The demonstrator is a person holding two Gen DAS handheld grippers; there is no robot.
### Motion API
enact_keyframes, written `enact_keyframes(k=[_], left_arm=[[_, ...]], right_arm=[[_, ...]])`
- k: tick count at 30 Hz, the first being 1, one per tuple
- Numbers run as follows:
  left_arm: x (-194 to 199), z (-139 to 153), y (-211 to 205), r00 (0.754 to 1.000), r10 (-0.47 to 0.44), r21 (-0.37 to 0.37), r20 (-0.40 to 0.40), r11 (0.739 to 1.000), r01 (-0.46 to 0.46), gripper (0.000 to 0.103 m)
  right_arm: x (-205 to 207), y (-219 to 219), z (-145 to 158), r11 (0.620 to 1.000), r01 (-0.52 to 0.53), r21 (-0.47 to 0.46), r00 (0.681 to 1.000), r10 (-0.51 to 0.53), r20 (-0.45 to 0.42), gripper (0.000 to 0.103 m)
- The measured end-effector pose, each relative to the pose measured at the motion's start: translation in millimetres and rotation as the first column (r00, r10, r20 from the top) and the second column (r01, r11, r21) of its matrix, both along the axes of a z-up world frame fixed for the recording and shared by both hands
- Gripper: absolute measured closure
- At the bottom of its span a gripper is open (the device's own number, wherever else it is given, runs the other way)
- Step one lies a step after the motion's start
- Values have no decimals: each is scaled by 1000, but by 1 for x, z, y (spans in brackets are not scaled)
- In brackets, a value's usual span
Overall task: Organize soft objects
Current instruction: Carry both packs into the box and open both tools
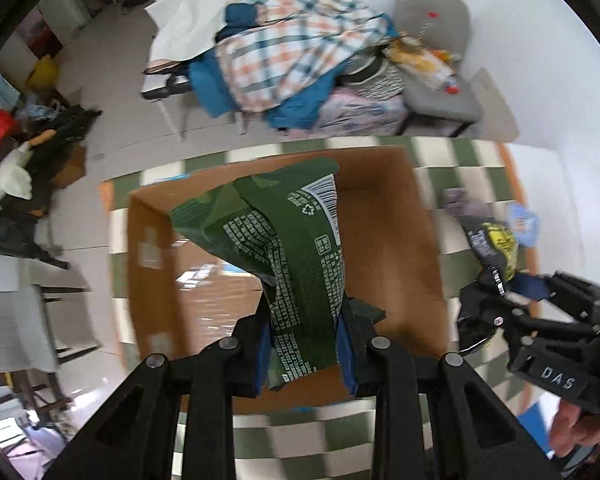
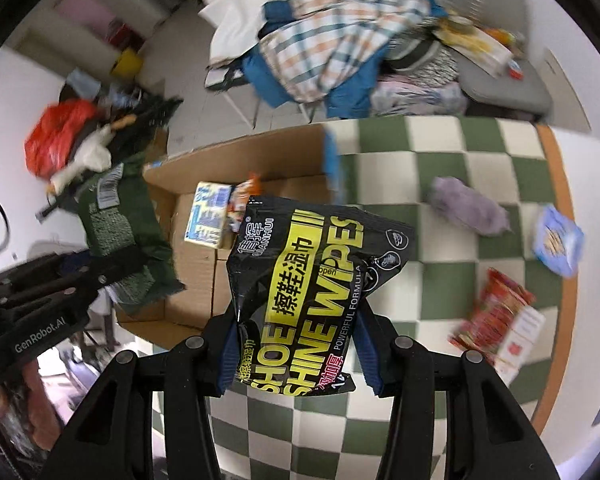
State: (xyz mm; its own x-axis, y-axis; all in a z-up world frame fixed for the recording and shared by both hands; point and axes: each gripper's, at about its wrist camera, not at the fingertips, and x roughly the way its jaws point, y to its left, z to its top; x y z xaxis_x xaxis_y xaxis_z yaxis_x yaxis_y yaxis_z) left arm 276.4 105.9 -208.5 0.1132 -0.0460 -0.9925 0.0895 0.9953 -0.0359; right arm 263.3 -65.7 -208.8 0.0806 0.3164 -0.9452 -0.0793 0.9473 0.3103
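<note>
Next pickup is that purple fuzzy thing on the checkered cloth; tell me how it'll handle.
The purple fuzzy bundle looks soft and slumped, so probably floppy and compressible. It likely weighs little. Its elongated shape lies flat, so rolling seems unlikely.

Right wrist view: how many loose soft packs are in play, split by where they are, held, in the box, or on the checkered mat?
Held: 2, green pack, shoe wipes pack
In cardboard box: 2, blue-white pack, orange pack
On checkered mat: 3, purple bundle, blue packet, red pack
Total: 7
</note>
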Motion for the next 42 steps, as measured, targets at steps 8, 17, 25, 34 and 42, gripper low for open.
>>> enact_keyframes(k=[8,17,25,34,42], left_arm=[[35,-56,52,995,22,42,-98,999,-18,78],[64,-110,71,983,-7,84,-183,996,23,77],[72,-127,77,975,19,115,-220,993,7,68],[72,-96,92,983,92,42,-159,995,-86,19],[40,-74,94,986,154,11,-67,988,-154,2]], right_arm=[[47,71,-62,991,-82,-110,995,76,-58,51],[86,95,-134,976,-112,-189,988,89,-125,51],[101,100,-160,959,-136,-250,981,95,-170,43],[99,103,-135,960,-125,-252,988,97,-123,10],[76,101,-105,965,-69,-255,997,55,-59,0]])
